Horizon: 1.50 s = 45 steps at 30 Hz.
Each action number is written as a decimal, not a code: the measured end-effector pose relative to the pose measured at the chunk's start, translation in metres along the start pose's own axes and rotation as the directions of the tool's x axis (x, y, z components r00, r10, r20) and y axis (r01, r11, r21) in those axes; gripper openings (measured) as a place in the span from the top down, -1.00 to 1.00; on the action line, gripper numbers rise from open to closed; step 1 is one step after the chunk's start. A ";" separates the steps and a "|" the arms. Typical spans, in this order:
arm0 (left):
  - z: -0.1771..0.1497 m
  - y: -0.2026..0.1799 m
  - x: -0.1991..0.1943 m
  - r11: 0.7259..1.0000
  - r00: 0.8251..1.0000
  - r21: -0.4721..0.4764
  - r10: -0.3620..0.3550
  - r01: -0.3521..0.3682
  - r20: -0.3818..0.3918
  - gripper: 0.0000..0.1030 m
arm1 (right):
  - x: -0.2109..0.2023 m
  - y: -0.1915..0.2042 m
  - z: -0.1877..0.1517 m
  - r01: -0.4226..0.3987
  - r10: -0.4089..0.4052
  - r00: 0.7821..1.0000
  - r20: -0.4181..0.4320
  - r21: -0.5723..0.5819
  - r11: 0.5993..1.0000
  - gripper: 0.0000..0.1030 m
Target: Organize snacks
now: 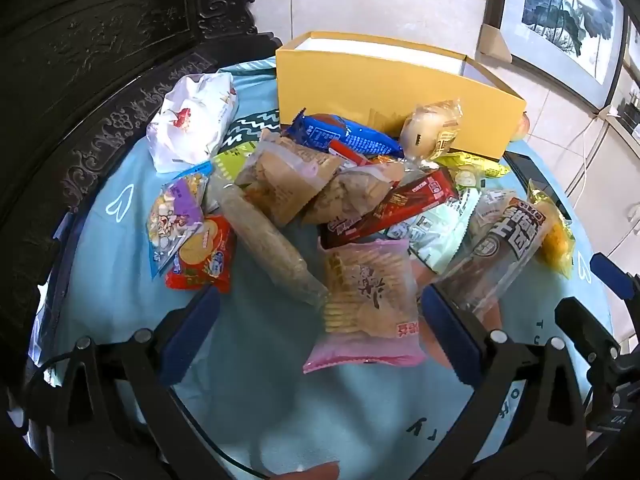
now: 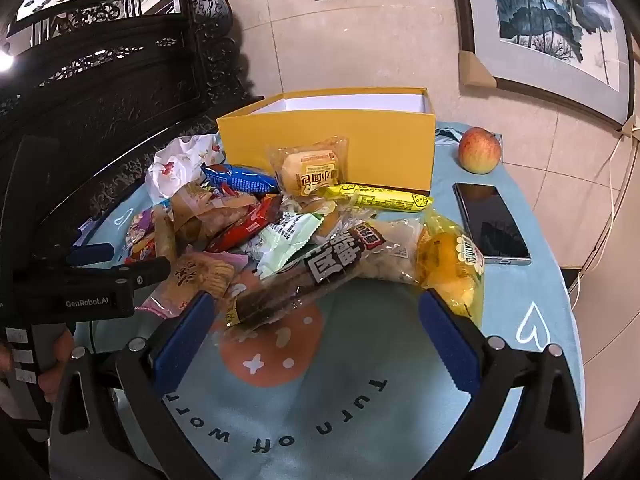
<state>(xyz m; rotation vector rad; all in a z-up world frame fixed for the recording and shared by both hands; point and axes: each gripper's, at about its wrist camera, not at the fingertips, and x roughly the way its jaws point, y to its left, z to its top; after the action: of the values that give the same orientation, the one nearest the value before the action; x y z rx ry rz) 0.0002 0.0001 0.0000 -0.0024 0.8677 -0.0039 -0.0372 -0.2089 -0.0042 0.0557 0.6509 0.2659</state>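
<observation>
A pile of wrapped snacks lies on a round table with a light blue cloth (image 1: 120, 280). An open yellow box (image 1: 384, 92) stands behind the pile; it also shows in the right wrist view (image 2: 328, 136). My left gripper (image 1: 320, 332) is open and empty, its jaws on either side of a pink cracker packet (image 1: 368, 304). My right gripper (image 2: 316, 332) is open and empty, just in front of a long dark-labelled clear packet (image 2: 320, 276) and a yellow bun packet (image 2: 452, 268). The left gripper's body (image 2: 92, 284) shows at the left of the right wrist view.
A white crumpled bag (image 1: 192, 120) lies at the back left. An apple (image 2: 479, 149) and a phone (image 2: 490, 220) sit at the right of the box. Dark carved furniture (image 2: 100, 80) stands close behind on the left. Framed pictures (image 2: 560, 20) lean on the tiled wall.
</observation>
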 end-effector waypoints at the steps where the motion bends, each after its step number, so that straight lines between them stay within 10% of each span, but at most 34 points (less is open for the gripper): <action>1: 0.000 0.000 0.000 1.000 1.000 0.000 -0.003 0.003 0.002 -0.96 | 0.000 0.000 0.000 0.000 0.000 1.000 -0.003 -0.001 1.000 -0.97; 45: 0.000 0.006 0.000 1.000 1.000 0.001 -0.031 0.031 0.000 -0.96 | 0.003 -0.007 -0.001 0.018 -0.018 1.000 -0.025 0.027 0.999 -0.97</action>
<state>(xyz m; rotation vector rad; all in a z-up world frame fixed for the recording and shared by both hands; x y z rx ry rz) 0.0003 0.0060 0.0002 -0.0151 0.8677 -0.0328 -0.0346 -0.2145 -0.0078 0.0725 0.6789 0.2409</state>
